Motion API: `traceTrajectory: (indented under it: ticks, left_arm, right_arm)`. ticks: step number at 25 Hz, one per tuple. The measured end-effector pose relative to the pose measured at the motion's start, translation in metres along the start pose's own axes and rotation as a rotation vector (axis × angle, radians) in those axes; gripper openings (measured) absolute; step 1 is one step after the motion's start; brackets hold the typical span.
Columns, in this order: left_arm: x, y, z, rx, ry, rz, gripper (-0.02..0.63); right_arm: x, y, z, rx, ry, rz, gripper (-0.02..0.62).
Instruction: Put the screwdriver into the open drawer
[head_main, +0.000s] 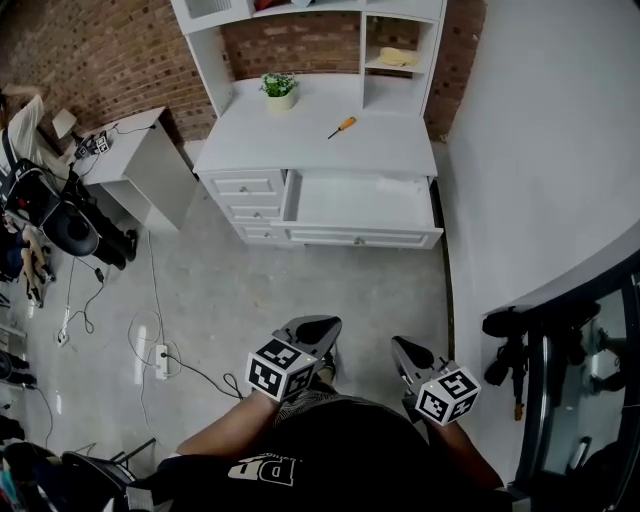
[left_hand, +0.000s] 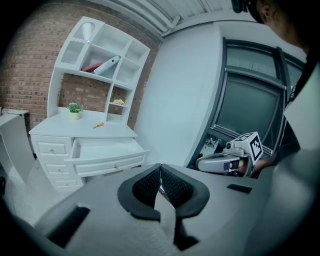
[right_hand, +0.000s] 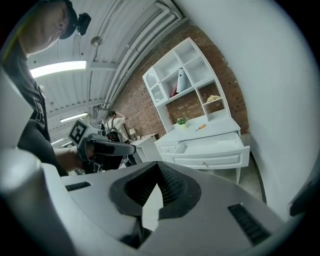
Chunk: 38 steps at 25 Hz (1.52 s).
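Approach step, nothing picked up yet. The white desk (head_main: 300, 140) stands at 12 o'clock from the person, well apart across the floor (head_main: 300, 290). Its open drawer (head_main: 360, 200) faces the person and looks empty. The left gripper (head_main: 312, 328) and right gripper (head_main: 408, 350) sit low at 6 o'clock, both with jaws closed pad to pad on nothing. The screwdriver (head_main: 342, 127), orange handle, lies flat on the desk top at 12 o'clock of the drawer, untouched. Next move likely: get close, open one gripper, pinch the handle, carry it toward 6 o'clock into the drawer. Writing: white print on the black shirt (head_main: 265, 467) is cut off and unreadable; no brands seen.
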<state>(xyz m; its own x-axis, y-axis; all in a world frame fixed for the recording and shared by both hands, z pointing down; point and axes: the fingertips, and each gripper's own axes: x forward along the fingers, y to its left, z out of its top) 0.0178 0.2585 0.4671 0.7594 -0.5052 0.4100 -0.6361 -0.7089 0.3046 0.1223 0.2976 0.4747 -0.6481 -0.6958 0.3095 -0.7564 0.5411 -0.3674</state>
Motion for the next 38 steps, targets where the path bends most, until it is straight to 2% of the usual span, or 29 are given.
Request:
traceTrajectory:
  ticks: [9, 18, 22, 24, 32, 38]
  left_arm:
    - [0.021, 0.072, 0.032, -0.027, -0.003, 0.027, 0.018]
    - [0.042, 0.135, 0.073, -0.017, -0.023, 0.007, 0.018]
    - [0.053, 0.165, 0.070, 0.040, 0.042, 0.006, 0.018]
    - [0.054, 0.177, 0.071, 0.038, 0.056, -0.002, 0.018]
    - [0.064, 0.227, 0.091, 0.050, 0.030, -0.014, 0.018]
    - [0.069, 0.243, 0.095, 0.025, 0.036, -0.017, 0.018]
  right_arm:
    - [0.064, -0.032, 0.040, -0.011, 0.034, -0.005, 0.005]
    - [0.122, -0.057, 0.071, -0.019, 0.059, -0.037, 0.005]
    - [0.147, -0.074, 0.076, 0.011, 0.073, -0.067, 0.005]
    - [0.158, -0.079, 0.078, 0.027, 0.080, -0.080, 0.005]
    - [0.198, -0.093, 0.095, 0.026, 0.079, -0.113, 0.005]
    - [0.210, -0.100, 0.106, 0.037, 0.089, -0.123, 0.005]
